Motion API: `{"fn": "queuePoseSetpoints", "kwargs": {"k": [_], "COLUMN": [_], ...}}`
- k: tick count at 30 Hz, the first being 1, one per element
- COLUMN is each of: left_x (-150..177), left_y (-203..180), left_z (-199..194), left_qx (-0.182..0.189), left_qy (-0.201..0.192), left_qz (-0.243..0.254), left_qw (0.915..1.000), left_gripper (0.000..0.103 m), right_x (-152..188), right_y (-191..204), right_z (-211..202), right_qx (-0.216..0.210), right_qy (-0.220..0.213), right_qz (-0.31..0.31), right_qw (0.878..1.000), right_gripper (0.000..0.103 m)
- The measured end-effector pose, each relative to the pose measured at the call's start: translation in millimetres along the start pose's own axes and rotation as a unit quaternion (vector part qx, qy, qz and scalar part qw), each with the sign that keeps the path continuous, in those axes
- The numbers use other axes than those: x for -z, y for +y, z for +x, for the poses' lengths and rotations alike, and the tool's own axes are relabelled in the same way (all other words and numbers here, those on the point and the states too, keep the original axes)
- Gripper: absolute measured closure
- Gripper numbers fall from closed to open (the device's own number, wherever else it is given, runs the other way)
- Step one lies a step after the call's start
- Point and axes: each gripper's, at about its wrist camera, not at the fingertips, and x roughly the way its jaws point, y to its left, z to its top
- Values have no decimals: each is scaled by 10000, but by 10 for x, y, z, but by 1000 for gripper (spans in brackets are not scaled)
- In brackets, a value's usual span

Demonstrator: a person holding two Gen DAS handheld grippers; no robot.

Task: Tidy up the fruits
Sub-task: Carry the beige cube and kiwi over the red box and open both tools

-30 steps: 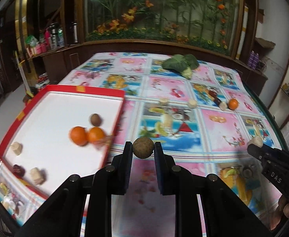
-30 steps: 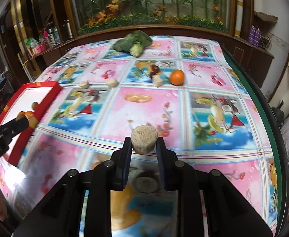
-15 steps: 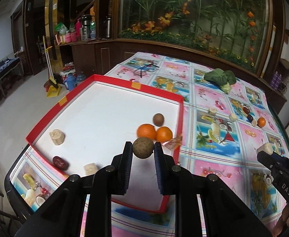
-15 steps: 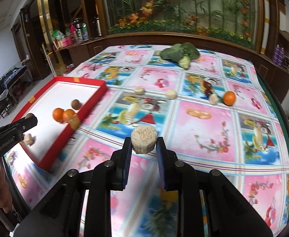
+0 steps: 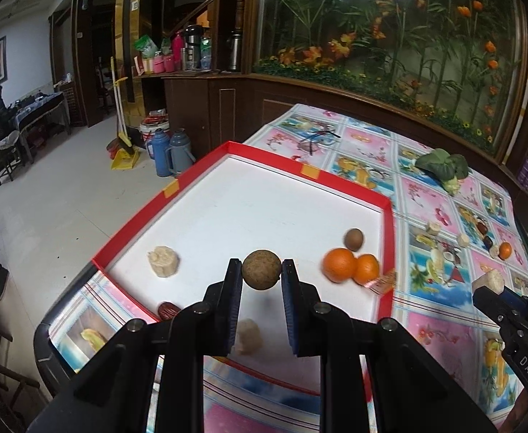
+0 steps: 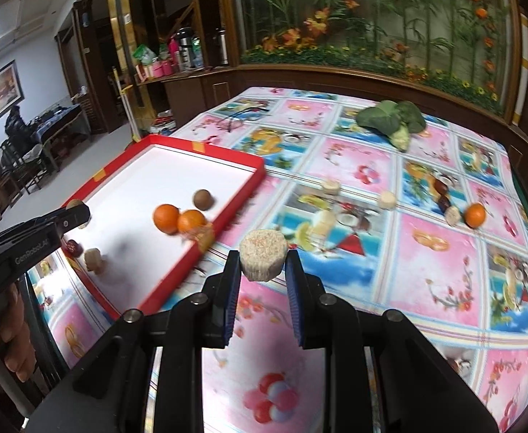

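Note:
My left gripper point(image 5: 262, 278) is shut on a round brown fruit point(image 5: 261, 270) and holds it above the red-rimmed white tray point(image 5: 206, 166). In the tray lie two oranges point(image 5: 339, 265), a small brown fruit point(image 5: 353, 239), two pale banana chunks point(image 5: 162, 260) and a dark red date point(image 5: 168, 309). My right gripper point(image 6: 262, 270) is shut on a pale banana chunk point(image 6: 263, 252), held above the tablecloth just right of the tray point(image 6: 227, 158). It shows in the left wrist view point(image 5: 489, 283) too.
On the patterned tablecloth lie an orange point(image 6: 475, 214), several pale chunks point(image 6: 387, 200), dark dates point(image 6: 443, 202) and a green vegetable point(image 6: 390, 117). The table edge drops off at the left; thermoses point(image 5: 177, 149) stand on the floor beyond.
My left gripper has swung left with the brown fruit, from over the tablecloth to over the tray. My right gripper has moved left toward the tray with its chunk.

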Motion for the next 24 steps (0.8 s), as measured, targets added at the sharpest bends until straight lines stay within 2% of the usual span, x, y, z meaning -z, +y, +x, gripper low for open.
{"fn": "queuePoseSetpoints", "kwargs": {"k": [12, 18, 24], "left_x": [-286, -365, -441], "left_y": [425, 479, 482], "left_z": [382, 525, 720], "left_qx": [-476, -598, -715], "left_qy": [223, 396, 562], "left_qz": [-250, -254, -212], "left_qw": [9983, 9971, 9956], "left_gripper": [83, 83, 83], "right_x": [-468, -736, -834], "right_y": [605, 832, 862], "right_z": [532, 914, 1180], "right_qx": [-629, -795, -770], "right_qy": [218, 397, 613], "right_qz": [-363, -463, -510], "right_qw": [9971, 9950, 9938], "right_gripper": [76, 76, 76]}}
